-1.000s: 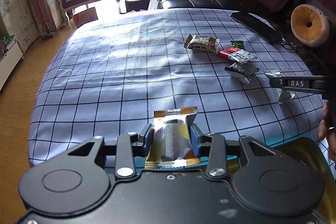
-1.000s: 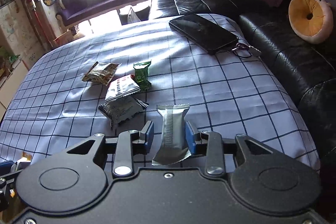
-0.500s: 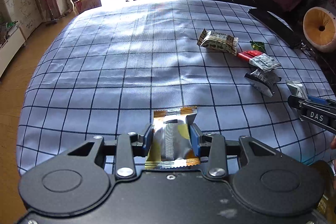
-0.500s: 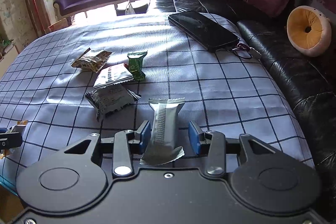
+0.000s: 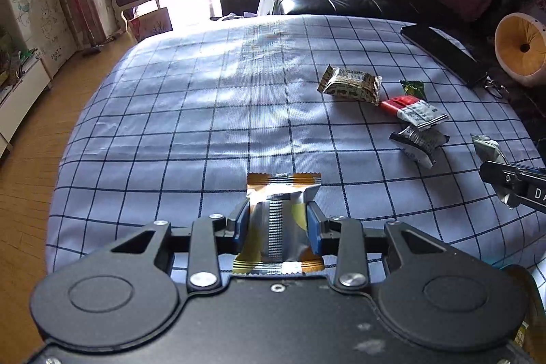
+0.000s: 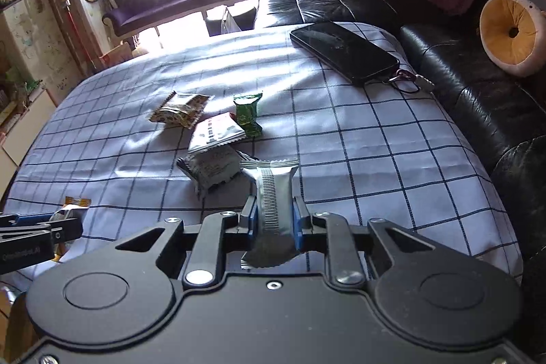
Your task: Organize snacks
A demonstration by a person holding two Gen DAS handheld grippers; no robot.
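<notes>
Right gripper side reads "DA" (rest cut off); packet print illegible

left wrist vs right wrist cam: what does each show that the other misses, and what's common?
Only the left wrist view: the left gripper head-on, shut on an orange-and-silver snack packet, and a gold tin rim at lower right.

Only the right wrist view: the right gripper, whose jaws have just been closing, shut on a silver snack bar, and the phone's full screen.

Both: the checked tablecloth, four loose snack packets including the green candy, the black sofa, and the yellow round cushion.
</notes>
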